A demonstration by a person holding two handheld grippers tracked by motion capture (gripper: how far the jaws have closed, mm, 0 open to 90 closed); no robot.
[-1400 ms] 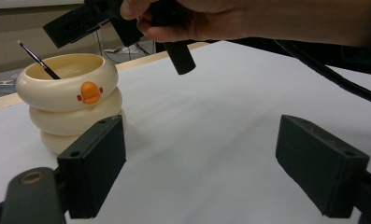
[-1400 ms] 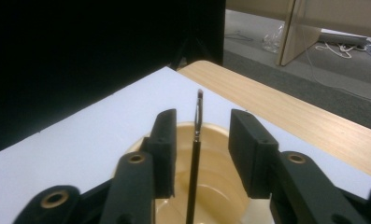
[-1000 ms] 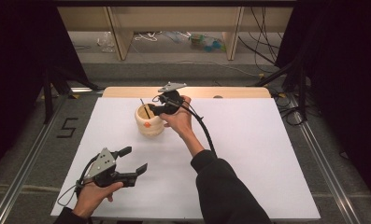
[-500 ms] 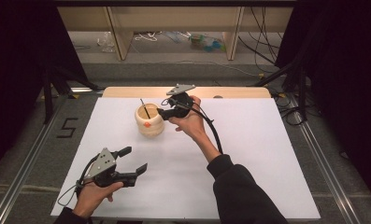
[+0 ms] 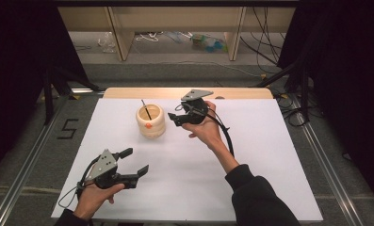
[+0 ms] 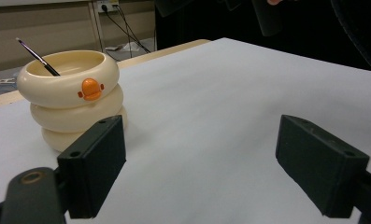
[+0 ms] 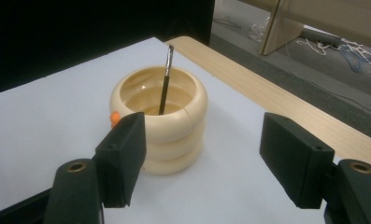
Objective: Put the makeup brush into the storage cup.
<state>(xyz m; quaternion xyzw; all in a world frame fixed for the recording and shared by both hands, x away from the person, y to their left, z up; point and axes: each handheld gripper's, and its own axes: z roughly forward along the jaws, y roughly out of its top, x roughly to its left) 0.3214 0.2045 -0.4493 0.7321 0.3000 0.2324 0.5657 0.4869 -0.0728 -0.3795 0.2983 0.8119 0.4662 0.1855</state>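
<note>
while our right gripper [image 5: 175, 114] hangs just off the 3 o'clock side of the cream holder [image 5: 150, 121], its jaws have just been opening and now stand wide with nothing between them, and we judge the step in hand to be pulling clear after leaving the brush [image 5: 145, 109] in the holder. seen from the right gripper view, the holder [image 7: 160, 119] sits just ahead at about 11 o'clock, and the brush [image 7: 165, 81] stands in it, leaning on the inner wall with its tip up. to do this well we should keep the jaws spread and draw away toward 3 o'clock, level or a little upward, so neither pad clips the holder's rim or nudges the leaning brush. a knock here could tip the holder, which looks light. our left gripper [image 5: 134, 162] rests well apart at 7 o'clock from the holder, low over the white table sheet [image 5: 250, 155], its jaws also wide and empty; in the left gripper view the holder [image 6: 71, 98] with its orange beak mark [image 6: 90, 88] lies ahead at 10 o'clock. we would leave that hand parked.
</note>
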